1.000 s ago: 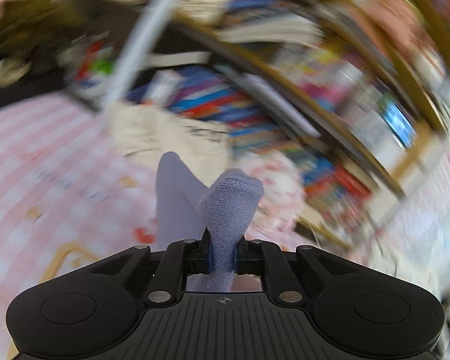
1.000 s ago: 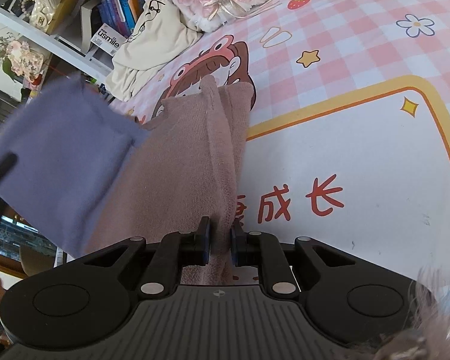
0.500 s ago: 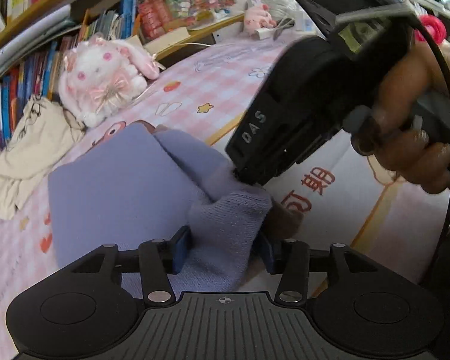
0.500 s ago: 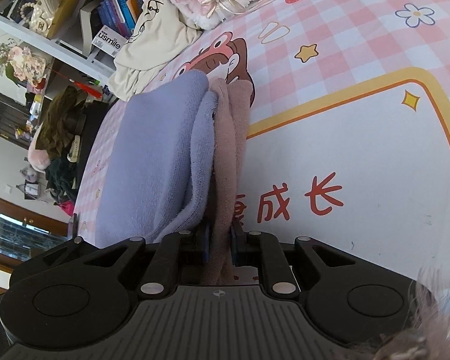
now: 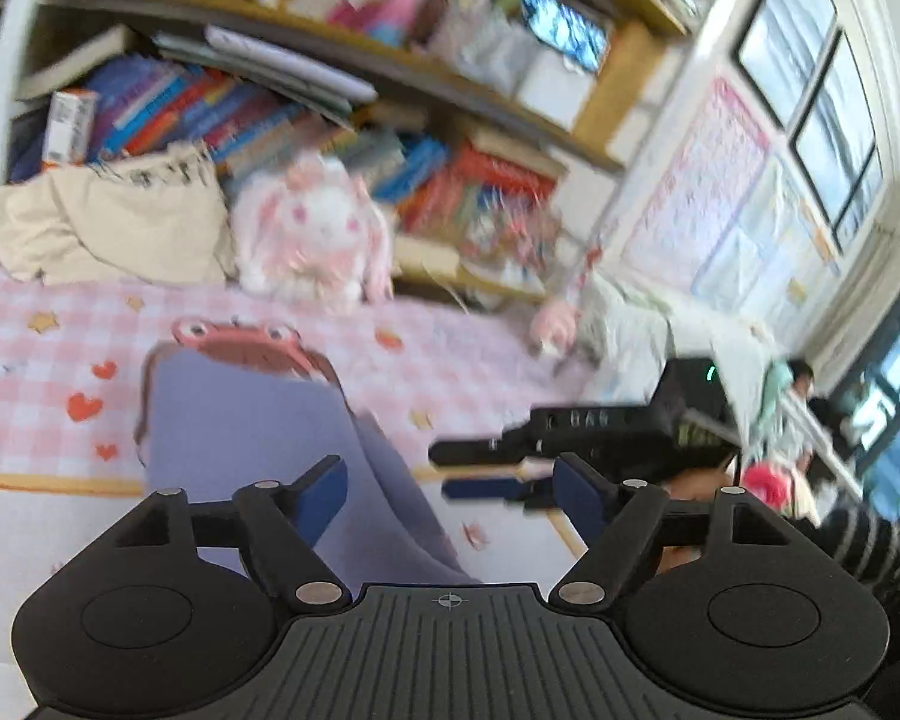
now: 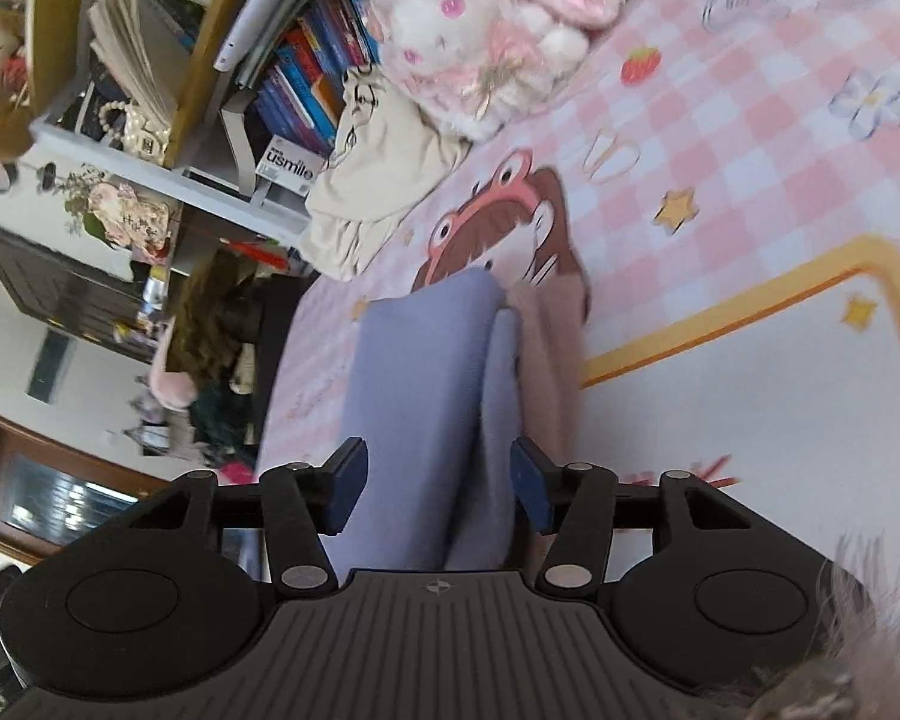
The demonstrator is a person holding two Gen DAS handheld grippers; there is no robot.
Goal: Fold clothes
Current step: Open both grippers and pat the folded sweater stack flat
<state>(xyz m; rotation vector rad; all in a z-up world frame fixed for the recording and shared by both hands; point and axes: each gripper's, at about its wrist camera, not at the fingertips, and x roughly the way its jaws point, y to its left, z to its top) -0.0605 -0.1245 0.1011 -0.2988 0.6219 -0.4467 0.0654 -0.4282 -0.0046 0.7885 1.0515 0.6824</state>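
Resting folded on the pink checked bedspread (image 6: 750, 120), lavender garment (image 6: 426, 372) over pink garment (image 6: 555, 360), both left gripper (image 5: 450, 486) and right gripper (image 6: 438, 480) spread wide, gripping nothing; fold apparently done, tidying possibly left.

The bed (image 6: 750, 396) lies bare across its white yellow-bordered middle, right of the folded purple cloth (image 6: 426, 372). Along the far edge a cream garment (image 6: 378, 180) and plush rabbit (image 6: 486, 42) sit against the bookshelf (image 5: 306, 96), blocking passage there.
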